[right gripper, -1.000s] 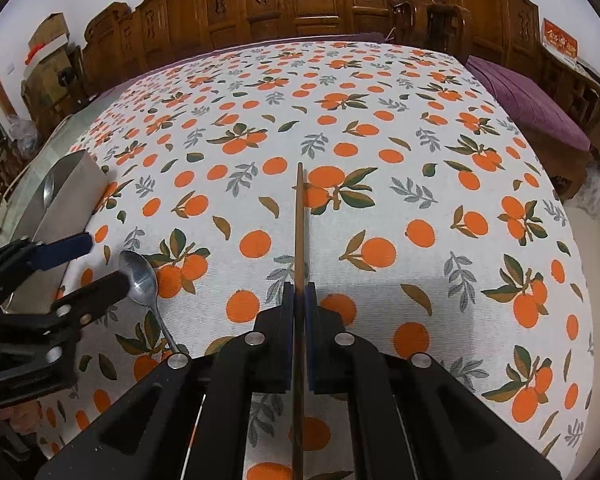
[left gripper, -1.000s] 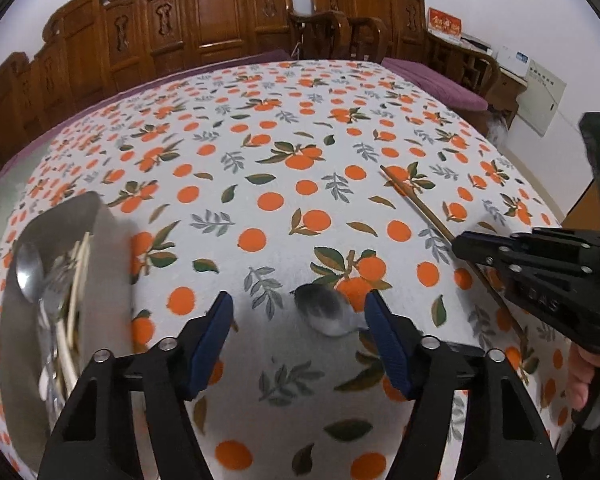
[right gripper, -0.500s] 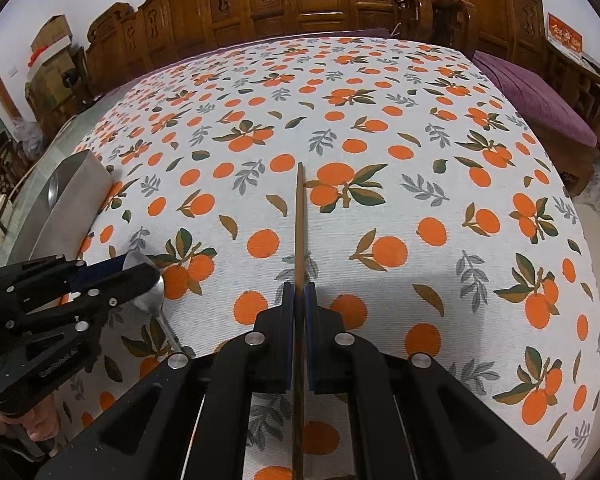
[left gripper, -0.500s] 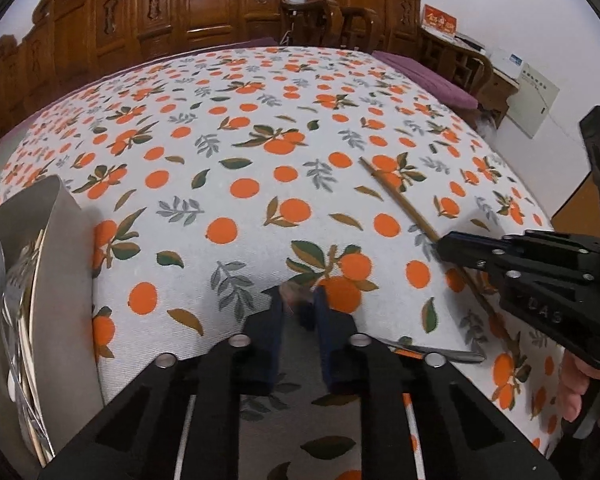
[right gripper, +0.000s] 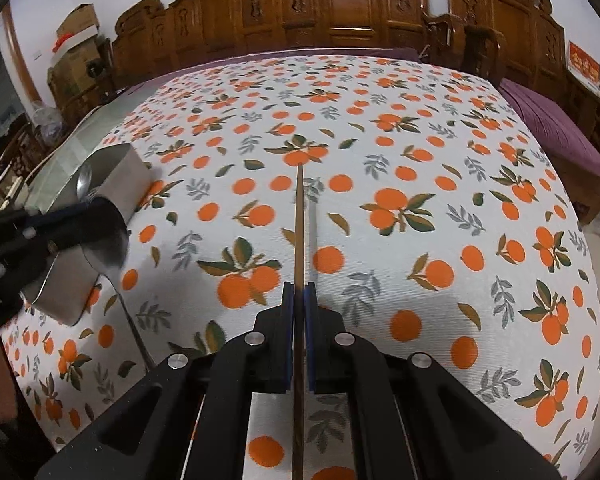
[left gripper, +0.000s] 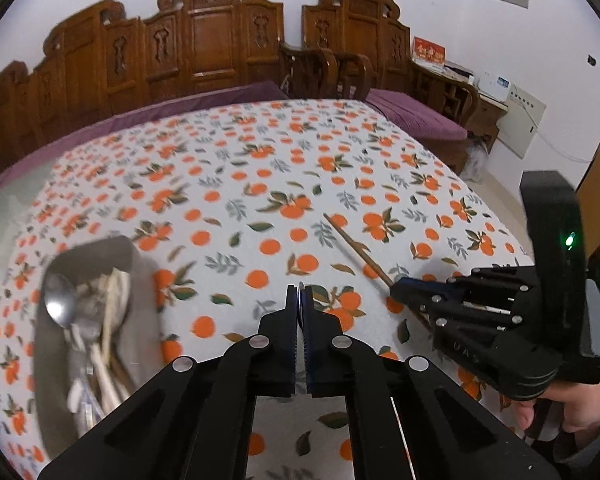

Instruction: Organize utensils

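My left gripper is shut on the bowl of a steel spoon. The spoon is held above the orange-print cloth, and its handle hangs down towards it. From the right wrist view, that gripper sits at the left edge, in front of the metal tray. My right gripper is shut on a brown chopstick that points straight ahead, just over the cloth. The left wrist view shows the right gripper at the right with the chopstick sticking out up and to the left.
The metal tray at the left holds a spoon and several pale chopsticks. Carved wooden chairs line the far side of the table. A purple cushioned bench stands at the right. A person's hand grips the right tool.
My left gripper shut on the spoon's bowl and lifted the spoon off the cloth. The right gripper, still holding the chopstick, shifted slightly.
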Motion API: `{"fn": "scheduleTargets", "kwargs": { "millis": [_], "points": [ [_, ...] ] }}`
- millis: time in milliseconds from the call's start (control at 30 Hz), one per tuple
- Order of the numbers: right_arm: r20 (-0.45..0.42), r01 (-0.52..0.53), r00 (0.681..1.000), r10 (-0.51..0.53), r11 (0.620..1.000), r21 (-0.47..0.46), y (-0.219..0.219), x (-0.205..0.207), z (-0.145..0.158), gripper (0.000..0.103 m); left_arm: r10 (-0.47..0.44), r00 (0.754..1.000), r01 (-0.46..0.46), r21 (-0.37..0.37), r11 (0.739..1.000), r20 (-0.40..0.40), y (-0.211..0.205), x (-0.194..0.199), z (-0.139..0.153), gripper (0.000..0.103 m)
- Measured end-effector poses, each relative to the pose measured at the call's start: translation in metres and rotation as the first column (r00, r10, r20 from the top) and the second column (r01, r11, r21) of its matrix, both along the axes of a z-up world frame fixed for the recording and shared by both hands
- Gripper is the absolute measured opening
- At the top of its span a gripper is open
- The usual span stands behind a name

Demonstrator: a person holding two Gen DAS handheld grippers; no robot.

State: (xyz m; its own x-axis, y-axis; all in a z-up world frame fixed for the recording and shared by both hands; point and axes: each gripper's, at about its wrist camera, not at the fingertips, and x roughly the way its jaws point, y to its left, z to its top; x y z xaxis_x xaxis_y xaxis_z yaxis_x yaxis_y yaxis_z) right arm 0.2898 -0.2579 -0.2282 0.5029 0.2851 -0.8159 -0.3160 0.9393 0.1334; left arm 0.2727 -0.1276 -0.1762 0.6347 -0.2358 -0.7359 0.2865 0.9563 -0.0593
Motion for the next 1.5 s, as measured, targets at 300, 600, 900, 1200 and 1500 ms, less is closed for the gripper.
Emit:
{"fn": "scheduleTargets", "kwargs": {
  "millis": [300,600,900,1200,1500],
  "points": [
    [0.04,-0.029,0.999,0.029,0.999,0.021,0.016,-0.013,0.016,0.006,0.038,0.998,-0.039,0.031,0.999,0.053,0.025,-0.012,0.033,0.001],
    [0.098,-0.07,0.993,0.067,0.997,0.03,0.036,-0.025,0.035,0.006,0.096,0.992,-0.102,0.066,0.993,0.085,0.058,-0.019,0.056,0.001],
    [0.148,-0.13,0.981,0.122,0.99,0.051,0.06,-0.04,0.054,0.006,0.139,0.985,-0.149,0.099,0.984,0.102,0.088,-0.023,0.067,0.001],
    [0.17,-0.173,0.972,0.161,0.983,0.059,0.077,-0.05,0.062,0.006,0.152,0.983,-0.167,0.168,0.972,0.103,0.119,-0.02,0.071,0.001],
    [0.166,-0.191,0.97,0.176,0.978,0.078,0.083,-0.053,0.063,0.006,0.158,0.986,-0.165,0.257,0.952,0.048,0.14,-0.013,0.045,0.001]
  ]
}}
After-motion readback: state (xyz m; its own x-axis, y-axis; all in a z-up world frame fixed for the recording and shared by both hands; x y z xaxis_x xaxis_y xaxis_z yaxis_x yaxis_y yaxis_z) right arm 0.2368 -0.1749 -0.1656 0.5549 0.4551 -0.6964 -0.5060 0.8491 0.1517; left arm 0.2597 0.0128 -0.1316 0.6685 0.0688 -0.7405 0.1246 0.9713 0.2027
